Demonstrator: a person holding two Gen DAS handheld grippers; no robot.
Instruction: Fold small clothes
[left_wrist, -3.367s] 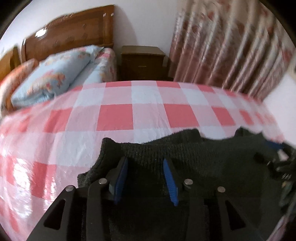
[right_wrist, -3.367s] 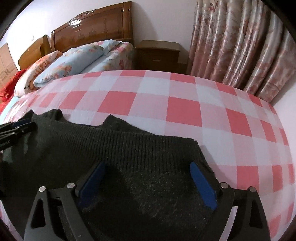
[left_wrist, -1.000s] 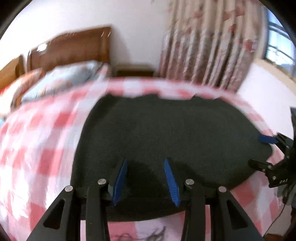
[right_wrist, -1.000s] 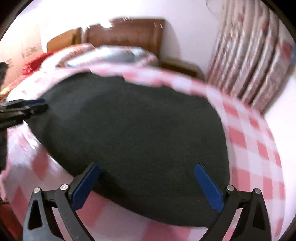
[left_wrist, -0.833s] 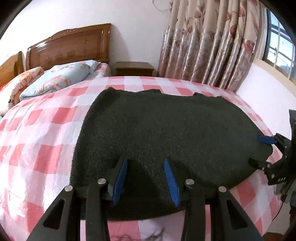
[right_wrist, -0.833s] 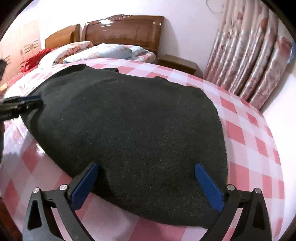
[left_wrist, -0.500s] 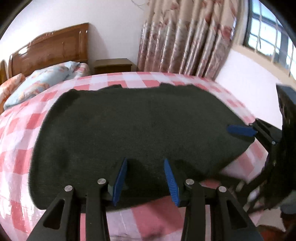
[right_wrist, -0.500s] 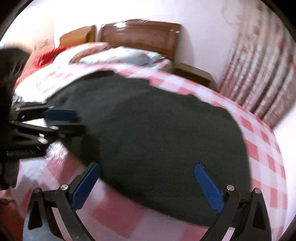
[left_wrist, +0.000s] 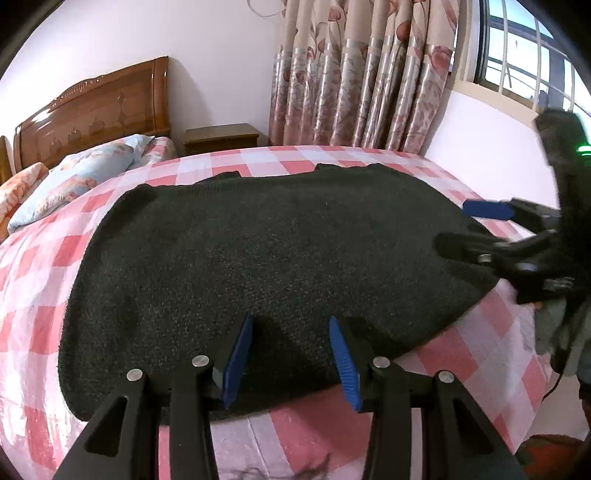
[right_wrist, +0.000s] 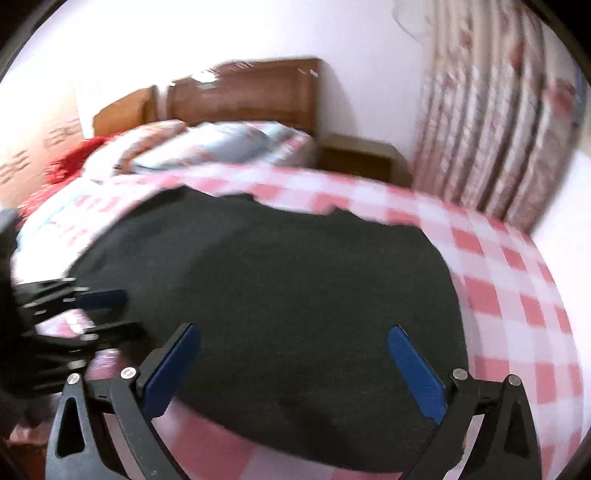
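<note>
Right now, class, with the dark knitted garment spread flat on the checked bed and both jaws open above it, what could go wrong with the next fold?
1. The dark knitted garment reaches close to the near edge of the pink-and-white checked bedspread; a careless pull could drag it off.
2. The left gripper stands with jaws only modestly apart over thick knit, so it may pinch both layers or the bedspread too.
3. The right gripper view is blurred, suggesting fast motion; a hurried grab could miss the hem.

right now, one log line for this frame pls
sweater: spread flat on checked bed | left gripper: open, empty, at near hem | right gripper: open wide, empty, above near hem | fold: not started
</note>
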